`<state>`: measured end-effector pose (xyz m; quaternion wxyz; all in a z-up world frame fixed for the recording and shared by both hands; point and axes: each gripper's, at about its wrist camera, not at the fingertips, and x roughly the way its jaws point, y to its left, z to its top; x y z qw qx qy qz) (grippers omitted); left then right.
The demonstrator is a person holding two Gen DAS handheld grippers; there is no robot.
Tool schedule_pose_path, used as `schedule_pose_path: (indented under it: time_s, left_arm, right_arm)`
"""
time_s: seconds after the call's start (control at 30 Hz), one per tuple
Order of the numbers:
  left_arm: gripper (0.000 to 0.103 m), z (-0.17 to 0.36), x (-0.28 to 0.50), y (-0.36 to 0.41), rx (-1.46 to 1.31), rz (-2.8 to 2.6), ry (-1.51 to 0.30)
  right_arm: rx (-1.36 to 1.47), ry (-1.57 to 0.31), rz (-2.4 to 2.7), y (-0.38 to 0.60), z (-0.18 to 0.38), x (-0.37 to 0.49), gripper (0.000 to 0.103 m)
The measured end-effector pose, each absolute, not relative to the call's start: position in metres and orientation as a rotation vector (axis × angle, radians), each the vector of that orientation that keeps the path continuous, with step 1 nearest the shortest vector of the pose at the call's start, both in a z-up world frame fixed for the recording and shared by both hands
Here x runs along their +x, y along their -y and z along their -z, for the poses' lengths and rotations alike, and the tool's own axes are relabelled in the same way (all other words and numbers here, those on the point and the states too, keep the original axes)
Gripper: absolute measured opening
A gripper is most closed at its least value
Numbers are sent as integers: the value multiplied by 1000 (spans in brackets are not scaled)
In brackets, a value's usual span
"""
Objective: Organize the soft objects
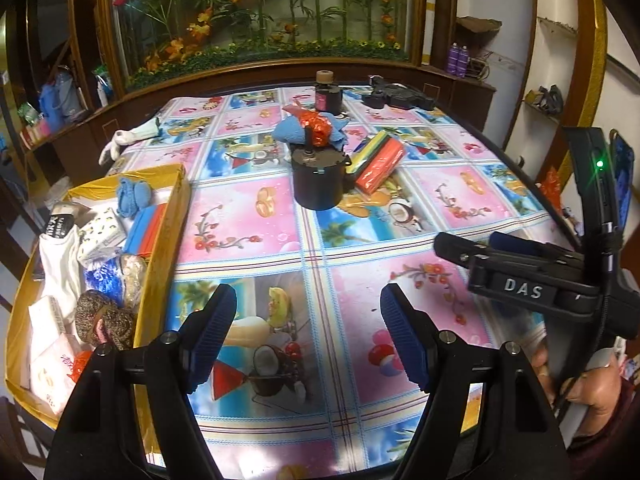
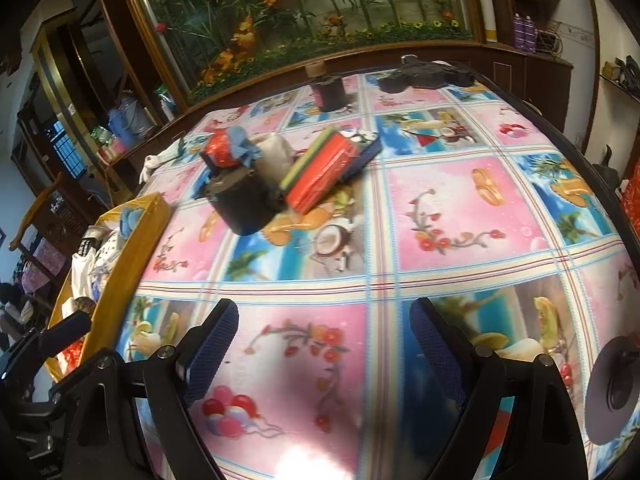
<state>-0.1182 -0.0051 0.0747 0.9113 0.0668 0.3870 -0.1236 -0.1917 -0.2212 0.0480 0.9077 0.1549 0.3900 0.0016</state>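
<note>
So from my left wrist cam, my left gripper (image 1: 308, 332) is spread wide with nothing between the blue pads, hanging over the near part of the table (image 1: 440, 208) with its busy fruit-print cloth. The yellow box (image 1: 168, 216) sits at the table's left edge and already has a bunch of soft stuff in it: socks, tissue packs, a scrubber. What's left to sort is clustered toward the far middle of the table: a blue cloth (image 1: 292, 130) with a shiny red wrapper thing (image 1: 318, 124) on top of it, just behind a dark round pot (image 1: 318, 180), and a stack of coloured sponges (image 1: 378, 164) wrapped in glossy plastic, touching the pot's right side. I reckon the cloth is light and floppy, so I'd pinch a bunched fold rather than an edge. The sponge pack looks squishy but slick, so I'd take it across its narrow width. A white glove (image 1: 128, 140) hangs over the far left edge. Switching to the right wrist cam: my right gripper (image 2: 324, 348) is also wide and empty over the near middle of the table. Same pile here, sponge pack (image 2: 324, 172) leaning beside the pot (image 2: 244, 204), a bit blurry.
</note>
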Motion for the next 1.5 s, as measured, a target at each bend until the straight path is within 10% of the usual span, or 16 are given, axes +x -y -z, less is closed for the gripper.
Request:
schedule_pose_path:
  time_s: [1.5]
  left_arm:
    - [74, -27, -69, 6, 195, 193, -919]
  right_arm:
    - [271, -894, -6, 220, -32, -173, 90]
